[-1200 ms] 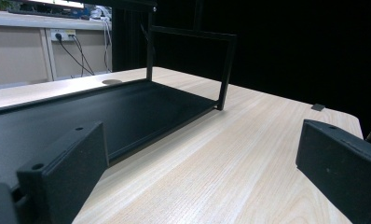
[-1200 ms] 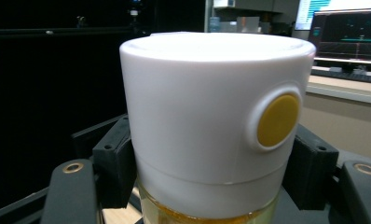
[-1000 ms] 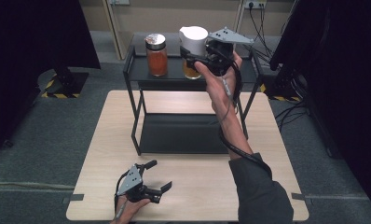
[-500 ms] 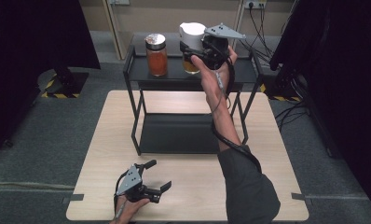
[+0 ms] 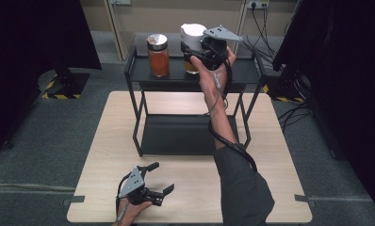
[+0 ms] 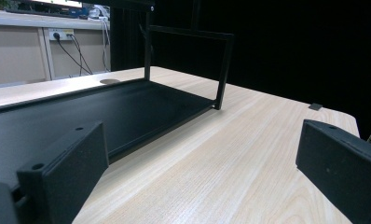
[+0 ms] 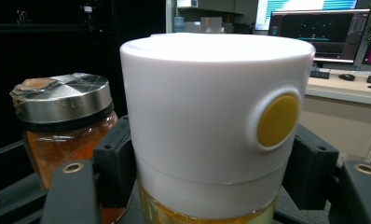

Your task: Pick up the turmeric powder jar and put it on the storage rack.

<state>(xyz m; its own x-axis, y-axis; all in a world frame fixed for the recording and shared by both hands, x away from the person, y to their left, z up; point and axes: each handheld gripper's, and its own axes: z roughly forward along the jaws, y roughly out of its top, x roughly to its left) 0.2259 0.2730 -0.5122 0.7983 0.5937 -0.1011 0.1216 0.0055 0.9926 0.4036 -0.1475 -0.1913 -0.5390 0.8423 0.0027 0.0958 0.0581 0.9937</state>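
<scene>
A light wooden counter (image 5: 270,141) was set on grey carpet between black curtains. On its black two-tier rack (image 5: 176,77), the white-lidded jar (image 5: 192,37) was clasped by the right hand-held gripper (image 5: 195,52), beside a metal-lidded jar (image 5: 158,54). The left hand-held gripper (image 5: 159,181) was held spread, empty, near the counter's front edge.

Even overhead light, dark surroundings; the white lid (image 7: 216,126) glares bright, slightly blurred close up
</scene>
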